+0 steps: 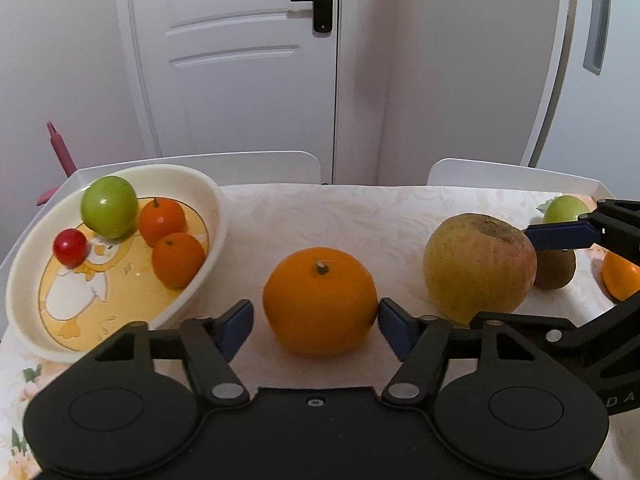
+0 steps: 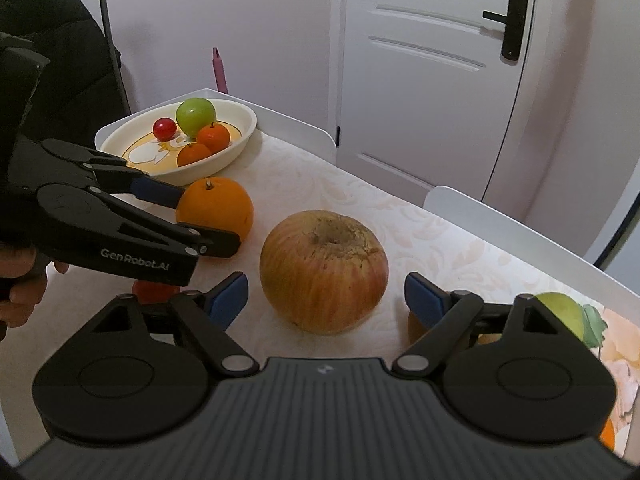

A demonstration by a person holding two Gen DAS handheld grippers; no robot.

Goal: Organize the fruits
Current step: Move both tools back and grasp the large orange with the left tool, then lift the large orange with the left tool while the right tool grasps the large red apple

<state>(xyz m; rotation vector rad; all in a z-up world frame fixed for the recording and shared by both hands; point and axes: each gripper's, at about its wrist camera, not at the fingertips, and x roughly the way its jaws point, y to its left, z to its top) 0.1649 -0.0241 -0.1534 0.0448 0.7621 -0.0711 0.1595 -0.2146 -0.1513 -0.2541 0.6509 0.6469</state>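
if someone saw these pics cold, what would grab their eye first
Most likely the big orange at table centre, framed by the open left gripper with a blue pad on each side. Next, the large blotchy apple just to its right, between the open jaws of the right gripper. Then the duck-print bowl at the left, holding a green apple, two small oranges and a red fruit.

Pretty tight here. The left gripper (image 1: 316,320) straddles the big orange (image 1: 320,302), with the bowl (image 1: 218,216) crowding its left side and the big apple (image 1: 478,266) on its right. Bare counter (image 1: 328,216) lies behind the orange. The right gripper (image 2: 326,300) brackets the apple, kiwi (image 1: 556,270) just beyond.
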